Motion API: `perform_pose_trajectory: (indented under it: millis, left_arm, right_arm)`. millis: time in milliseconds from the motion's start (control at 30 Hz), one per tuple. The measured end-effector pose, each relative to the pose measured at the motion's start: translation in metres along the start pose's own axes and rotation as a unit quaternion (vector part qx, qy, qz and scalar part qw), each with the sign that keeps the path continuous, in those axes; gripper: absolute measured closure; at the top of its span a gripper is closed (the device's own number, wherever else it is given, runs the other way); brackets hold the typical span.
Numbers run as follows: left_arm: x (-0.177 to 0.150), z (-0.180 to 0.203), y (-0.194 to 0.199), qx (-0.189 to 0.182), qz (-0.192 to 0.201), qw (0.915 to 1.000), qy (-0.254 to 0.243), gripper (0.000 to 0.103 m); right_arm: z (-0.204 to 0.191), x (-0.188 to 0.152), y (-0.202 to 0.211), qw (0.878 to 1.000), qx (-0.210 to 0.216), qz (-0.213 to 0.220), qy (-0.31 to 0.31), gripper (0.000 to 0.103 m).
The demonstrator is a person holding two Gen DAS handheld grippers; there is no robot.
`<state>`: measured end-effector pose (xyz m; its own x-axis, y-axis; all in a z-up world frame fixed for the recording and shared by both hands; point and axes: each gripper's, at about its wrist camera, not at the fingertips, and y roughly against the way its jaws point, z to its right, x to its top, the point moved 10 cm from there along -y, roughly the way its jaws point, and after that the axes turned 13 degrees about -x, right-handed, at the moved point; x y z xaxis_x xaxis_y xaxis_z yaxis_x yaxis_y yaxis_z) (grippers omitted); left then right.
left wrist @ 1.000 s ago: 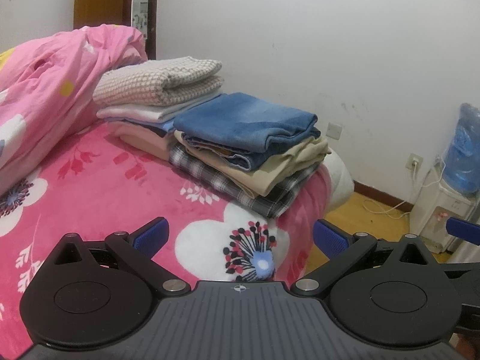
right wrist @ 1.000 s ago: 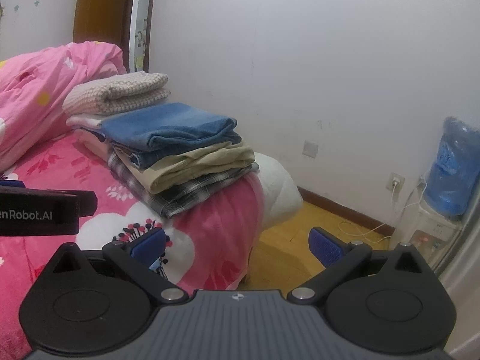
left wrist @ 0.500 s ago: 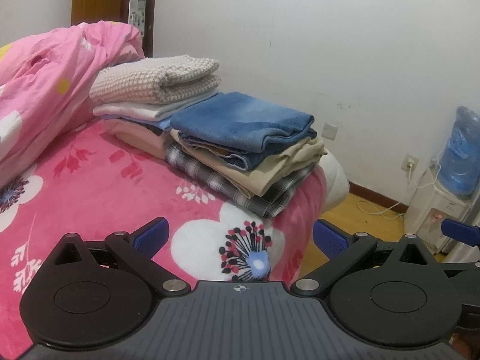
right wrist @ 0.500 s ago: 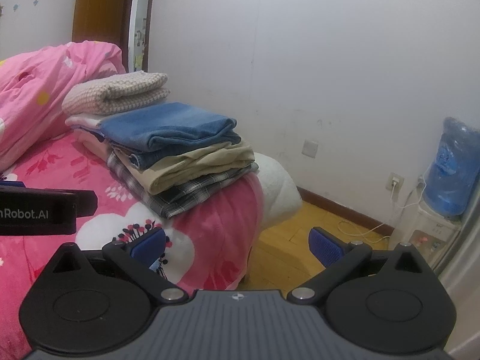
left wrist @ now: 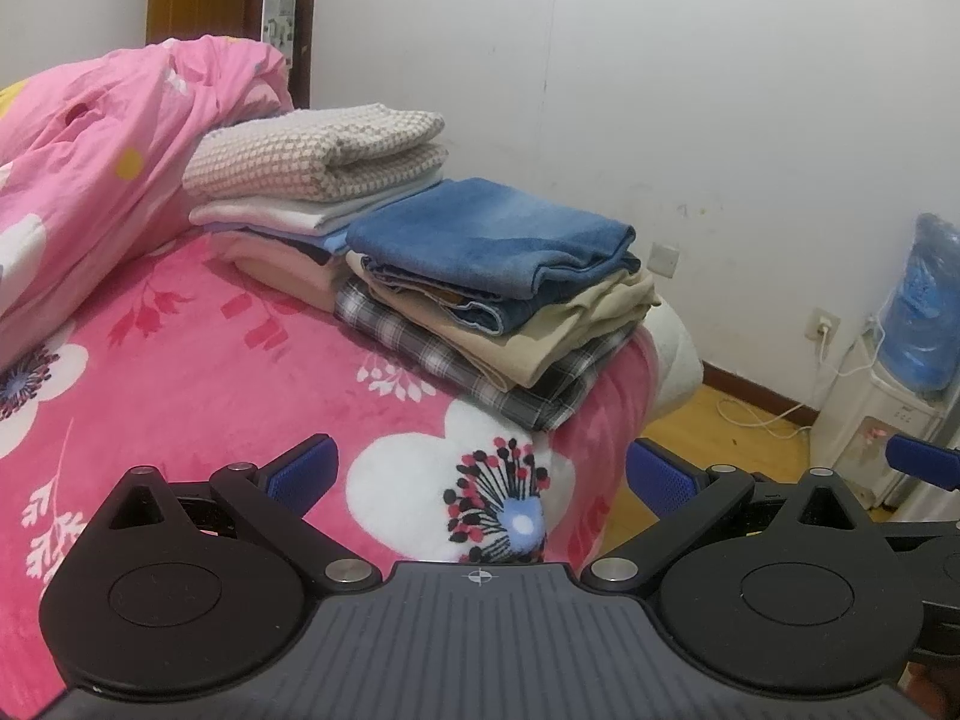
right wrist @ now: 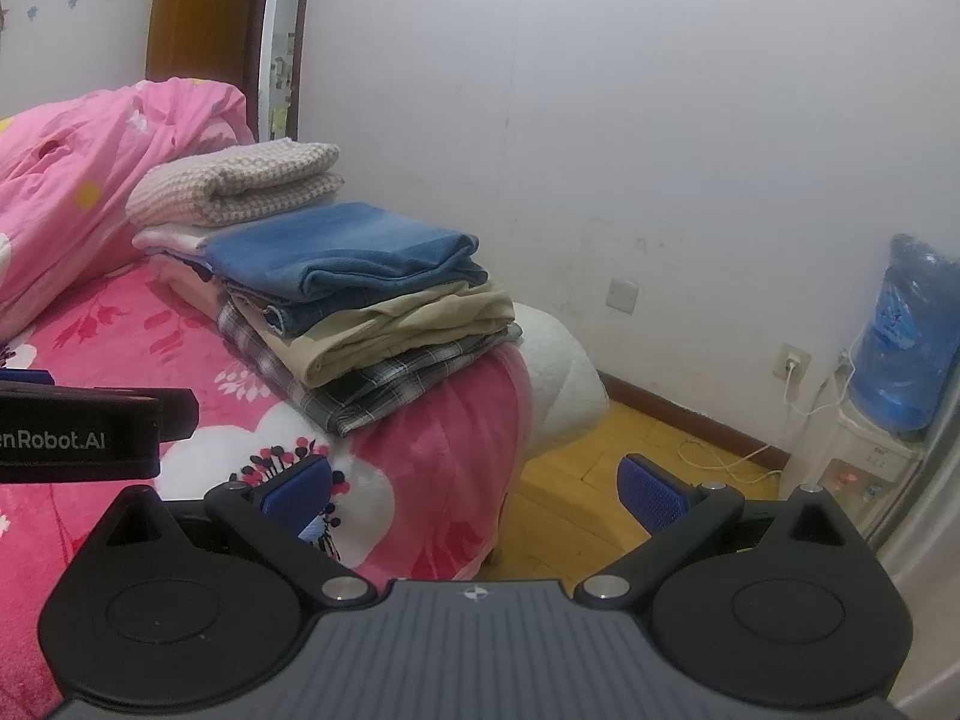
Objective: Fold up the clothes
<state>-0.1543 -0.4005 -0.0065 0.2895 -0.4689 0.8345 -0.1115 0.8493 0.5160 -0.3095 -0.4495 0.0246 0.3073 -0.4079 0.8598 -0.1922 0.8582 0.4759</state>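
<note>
Two piles of folded clothes sit at the far corner of the bed. The nearer pile has folded blue jeans over beige trousers and a grey plaid garment. The pile behind it is topped by a checked beige cloth. My left gripper is open and empty, held low above the pink flowered blanket in front of the piles. My right gripper is open and empty over the bed's edge.
A crumpled pink duvet lies heaped at the left. Right of the bed is a yellow wooden floor, a water dispenser with a blue bottle, and a white cable to a wall socket. A brown door stands behind.
Both views have shifted slightly; the clothes piles look a little farther left and lower. Both grippers stay open and empty.
</note>
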Motion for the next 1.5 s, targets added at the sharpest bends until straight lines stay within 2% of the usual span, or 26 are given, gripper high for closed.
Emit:
perform_pose_trajectory:
  millis: [1500]
  left_arm:
    - [-0.0012,-0.0083,0.002,0.004,0.002,1.0,0.003,0.0]
  right_arm:
    - [-0.0095,0.0001,0.0028,1.0,0.002,-0.004,0.007,0.0]
